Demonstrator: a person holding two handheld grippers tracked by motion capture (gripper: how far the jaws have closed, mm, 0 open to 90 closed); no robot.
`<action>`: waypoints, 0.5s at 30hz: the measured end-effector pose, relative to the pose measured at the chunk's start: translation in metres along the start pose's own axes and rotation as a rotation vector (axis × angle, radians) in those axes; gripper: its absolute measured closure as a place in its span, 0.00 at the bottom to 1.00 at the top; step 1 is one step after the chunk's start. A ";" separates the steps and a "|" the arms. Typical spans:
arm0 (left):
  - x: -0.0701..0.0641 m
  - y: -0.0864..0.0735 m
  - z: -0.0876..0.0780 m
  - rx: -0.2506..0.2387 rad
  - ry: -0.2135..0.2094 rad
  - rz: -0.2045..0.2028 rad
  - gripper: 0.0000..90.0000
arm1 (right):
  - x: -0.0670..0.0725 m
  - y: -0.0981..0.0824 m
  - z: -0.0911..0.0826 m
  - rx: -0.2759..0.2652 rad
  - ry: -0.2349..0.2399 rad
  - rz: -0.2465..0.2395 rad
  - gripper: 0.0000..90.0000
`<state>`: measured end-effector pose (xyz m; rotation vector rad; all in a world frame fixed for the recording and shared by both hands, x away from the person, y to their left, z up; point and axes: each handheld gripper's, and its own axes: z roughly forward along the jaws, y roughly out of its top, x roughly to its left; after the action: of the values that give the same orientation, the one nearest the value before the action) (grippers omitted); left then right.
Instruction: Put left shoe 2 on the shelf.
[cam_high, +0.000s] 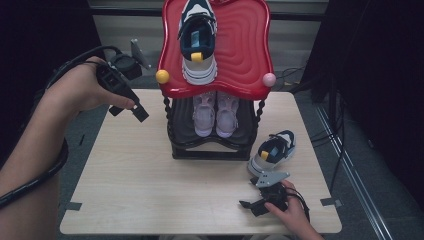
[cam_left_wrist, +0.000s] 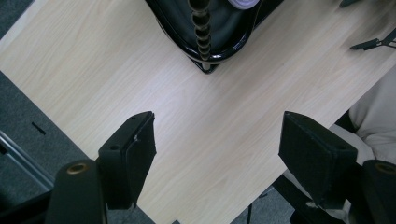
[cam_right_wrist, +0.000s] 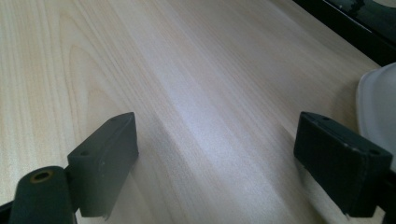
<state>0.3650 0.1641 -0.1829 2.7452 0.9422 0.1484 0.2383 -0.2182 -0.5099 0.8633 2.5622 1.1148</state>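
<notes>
A black shoe rack (cam_high: 210, 150) with a red wavy top shelf (cam_high: 245, 50) stands at the back of the wooden table (cam_high: 150, 190). One navy and white sneaker (cam_high: 198, 42) lies on the red shelf. A pale pink pair (cam_high: 215, 115) sits on the lower shelf. A second navy and white sneaker (cam_high: 274, 150) rests on the table right of the rack. My left gripper (cam_high: 128, 112) hangs open above the table's left back corner, left of the rack. Between its jaws (cam_left_wrist: 217, 126) there is nothing but bare wood. My right gripper (cam_high: 251, 207) sits low at the front right, open (cam_right_wrist: 215, 126), just in front of the loose sneaker's white sole (cam_right_wrist: 378, 102).
The rack's corner post (cam_left_wrist: 201, 32) stands ahead of the left gripper. Its black base (cam_right_wrist: 345, 23) lies beyond the right gripper. Grey floor (cam_high: 90, 125) drops off at the table's left edge. Dark curtains flank both sides, and cables run along the right.
</notes>
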 end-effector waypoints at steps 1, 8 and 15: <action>0.000 -0.001 0.001 -0.003 -0.003 -0.004 0.30 | 0.000 0.000 0.000 0.000 0.000 0.000 0.15; 0.002 -0.011 0.016 0.009 -0.015 -0.014 0.30 | 0.000 0.000 0.000 0.000 0.000 0.000 0.15; 0.002 -0.019 0.030 0.007 -0.023 -0.019 0.30 | 0.000 0.000 0.000 0.000 0.000 -0.001 0.15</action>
<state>0.3607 0.1741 -0.2163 2.7372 0.9636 0.1105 0.2384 -0.2182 -0.5098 0.8615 2.5626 1.1149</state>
